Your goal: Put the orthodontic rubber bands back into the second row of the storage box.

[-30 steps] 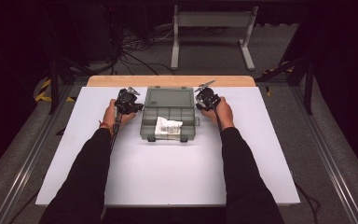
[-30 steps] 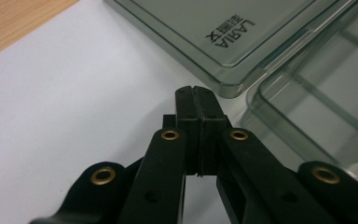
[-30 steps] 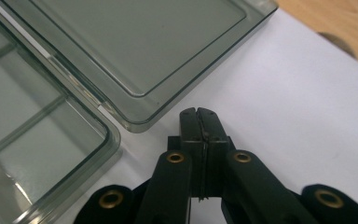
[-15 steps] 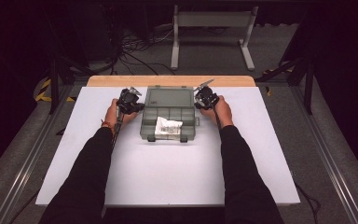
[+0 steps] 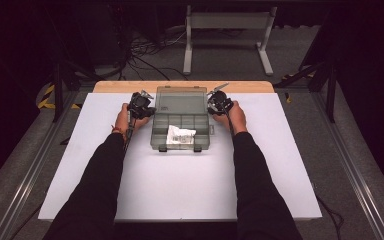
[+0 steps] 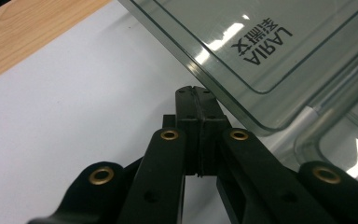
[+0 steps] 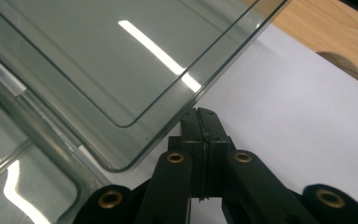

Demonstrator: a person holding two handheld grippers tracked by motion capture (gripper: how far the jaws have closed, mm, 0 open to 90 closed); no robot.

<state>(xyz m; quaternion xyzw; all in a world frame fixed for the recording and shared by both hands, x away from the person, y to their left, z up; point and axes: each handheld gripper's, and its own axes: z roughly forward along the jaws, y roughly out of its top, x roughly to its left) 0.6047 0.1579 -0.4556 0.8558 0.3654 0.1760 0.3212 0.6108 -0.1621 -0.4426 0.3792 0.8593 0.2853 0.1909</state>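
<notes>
Both hands sit marginally nearer the lid's side edges than before, otherwise little has shifted. Left gripper (image 6: pixel 196 91) and right gripper (image 7: pixel 200 113) have jaws pressed together, empty, tips tucked just under opposite edges of the raised lid (image 5: pixel 182 99). The compartment box (image 5: pixel 180 131) lies mid-table (image 5: pixel 180 190) between them, equally near each. Lid lettering reads "LARIA" (image 6: pixel 266 45).

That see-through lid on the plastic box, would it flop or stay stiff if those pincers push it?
The lid looks like rigid moulded plastic with a raised rim, so it probably stays stiff. Its glossy surface may let the shut left gripper slide. Hinged to the box, it would likely swing.
</notes>
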